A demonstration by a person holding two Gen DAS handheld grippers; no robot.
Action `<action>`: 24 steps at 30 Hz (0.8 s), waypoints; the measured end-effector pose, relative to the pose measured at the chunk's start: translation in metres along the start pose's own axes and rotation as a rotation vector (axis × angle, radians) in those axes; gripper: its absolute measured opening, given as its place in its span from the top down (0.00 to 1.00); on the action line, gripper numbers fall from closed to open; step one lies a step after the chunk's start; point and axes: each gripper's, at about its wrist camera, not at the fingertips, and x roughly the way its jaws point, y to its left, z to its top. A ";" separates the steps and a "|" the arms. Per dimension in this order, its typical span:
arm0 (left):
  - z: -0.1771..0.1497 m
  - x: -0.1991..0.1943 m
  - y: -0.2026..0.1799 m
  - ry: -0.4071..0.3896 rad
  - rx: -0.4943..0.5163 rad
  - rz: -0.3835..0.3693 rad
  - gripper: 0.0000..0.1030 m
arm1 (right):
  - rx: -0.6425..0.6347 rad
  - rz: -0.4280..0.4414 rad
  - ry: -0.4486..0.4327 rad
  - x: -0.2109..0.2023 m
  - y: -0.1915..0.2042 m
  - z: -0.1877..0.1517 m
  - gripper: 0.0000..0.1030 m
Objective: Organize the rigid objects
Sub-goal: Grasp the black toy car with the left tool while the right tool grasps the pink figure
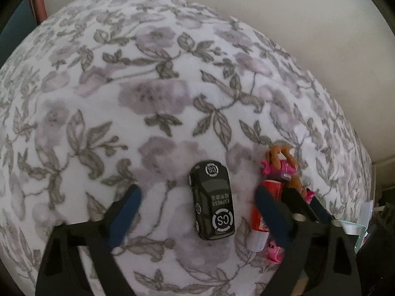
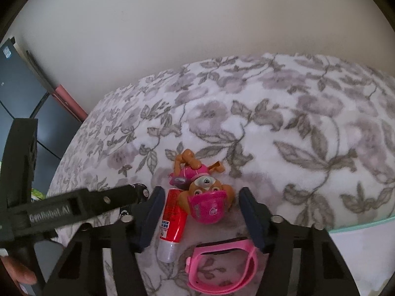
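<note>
Left tool (image 1: 197, 212) sitting wide open w/ black toy car (image 1: 212, 200) lying between its fingers, untouched, on floral blanket (image 1: 148, 98). Right tool (image 2: 201, 212) also spreading wide, straddling pup figure (image 2: 205, 197) and red tube (image 2: 172, 222), gripping neither. Pink wristband (image 2: 222, 266) lying just below pup, close to the right tool's base. All resting on blanket near wall (image 2: 172, 37).
</note>
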 end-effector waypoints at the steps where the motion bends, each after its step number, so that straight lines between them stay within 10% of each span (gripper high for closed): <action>1: 0.000 0.002 0.001 0.007 -0.006 -0.007 0.18 | -0.004 -0.008 0.004 0.003 0.000 -0.001 0.47; 24: -0.004 -0.002 -0.007 0.002 0.066 -0.031 0.66 | 0.002 -0.014 0.007 0.005 -0.001 -0.003 0.48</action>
